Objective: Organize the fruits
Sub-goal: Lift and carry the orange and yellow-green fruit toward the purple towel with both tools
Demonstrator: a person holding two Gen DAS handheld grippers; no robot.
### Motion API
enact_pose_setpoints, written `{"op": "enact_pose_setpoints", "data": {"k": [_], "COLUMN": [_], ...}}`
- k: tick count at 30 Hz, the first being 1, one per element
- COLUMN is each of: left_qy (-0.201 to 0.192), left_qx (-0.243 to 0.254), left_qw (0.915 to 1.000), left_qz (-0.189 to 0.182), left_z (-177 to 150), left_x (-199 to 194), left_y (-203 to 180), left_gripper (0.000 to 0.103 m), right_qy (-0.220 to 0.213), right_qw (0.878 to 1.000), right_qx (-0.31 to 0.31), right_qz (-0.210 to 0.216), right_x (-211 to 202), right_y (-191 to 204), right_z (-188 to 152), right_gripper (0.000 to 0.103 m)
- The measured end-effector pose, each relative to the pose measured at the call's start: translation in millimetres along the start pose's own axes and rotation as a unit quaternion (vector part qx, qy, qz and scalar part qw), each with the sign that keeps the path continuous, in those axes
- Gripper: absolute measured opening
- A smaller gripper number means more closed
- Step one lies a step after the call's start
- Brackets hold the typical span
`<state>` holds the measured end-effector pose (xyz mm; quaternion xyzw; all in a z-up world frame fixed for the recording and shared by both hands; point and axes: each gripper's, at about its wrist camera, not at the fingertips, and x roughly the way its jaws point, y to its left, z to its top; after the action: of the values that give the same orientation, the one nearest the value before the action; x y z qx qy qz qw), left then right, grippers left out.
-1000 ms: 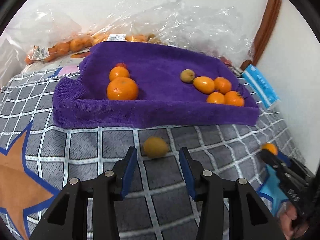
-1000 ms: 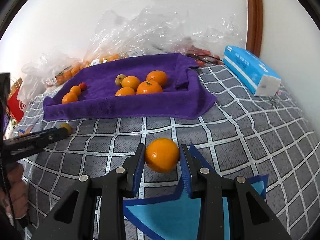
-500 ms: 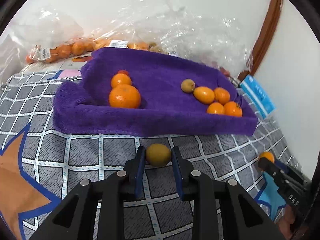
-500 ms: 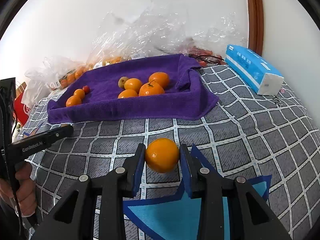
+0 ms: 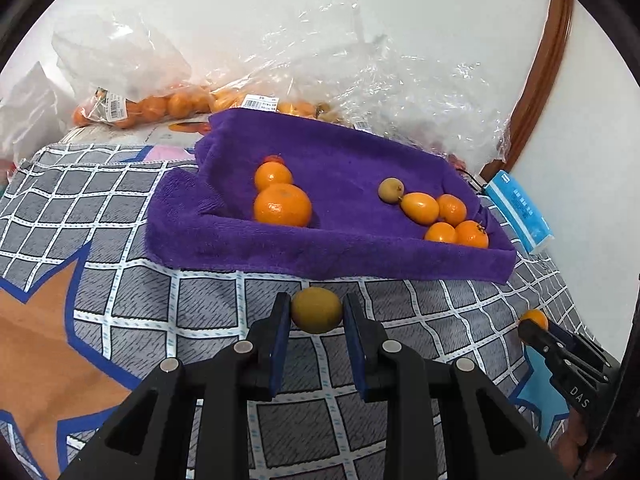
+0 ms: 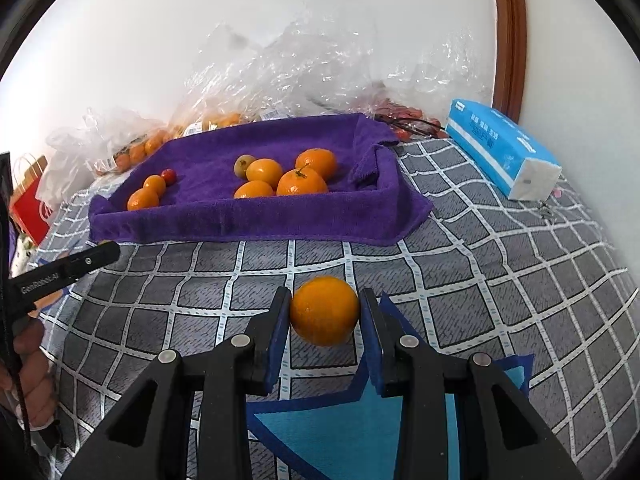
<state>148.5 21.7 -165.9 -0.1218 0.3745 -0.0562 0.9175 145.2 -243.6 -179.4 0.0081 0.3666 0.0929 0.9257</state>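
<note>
Two grippers are loaded: your left gripper (image 5: 316,312) is clamped on a yellow-green fruit (image 5: 317,309), your right gripper (image 6: 325,312) on an orange (image 6: 324,310), both angled downward just short of the purple towel (image 5: 344,168). Bagged fruit (image 5: 160,106) behind is obscured by plastic; your left hand (image 6: 30,380) is cut off.

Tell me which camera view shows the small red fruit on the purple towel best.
The right wrist view. There the small red fruit sits in the open on the purple towel, beside two small oranges, its round shape clear. In the left wrist view only a sliver of the red fruit peeks out behind the upper orange.
</note>
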Motion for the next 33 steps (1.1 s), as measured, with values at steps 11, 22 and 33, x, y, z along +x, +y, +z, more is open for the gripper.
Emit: {"op": "enact_pose_setpoints", "data": {"k": [11,22,33], "left_qy": [0.012,0.019,0.011], "left_qx": [-0.008,-0.031,-0.033], "left_qw": [0.9998,0.9993,0.9991], "left_qz": [0.012,0.011,0.024], "left_z": [-2,-5,3], "left_x": [-9,-26,-47], "left_y": [10,20,17], "left_gripper": [0.025,0.025,0.025], "right_qy": [-0.006,-0.008,-0.019], "right_qw": [1.000,1.000,1.000], "right_qx": [-0.005,0.009,0.022], "right_qz": [0.016,0.016,0.001], "right_x": [-11,-22,-41], "right_y": [24,28,22], "right_z": [6,10,24], "right_gripper": [0.034,0.034,0.034]}}
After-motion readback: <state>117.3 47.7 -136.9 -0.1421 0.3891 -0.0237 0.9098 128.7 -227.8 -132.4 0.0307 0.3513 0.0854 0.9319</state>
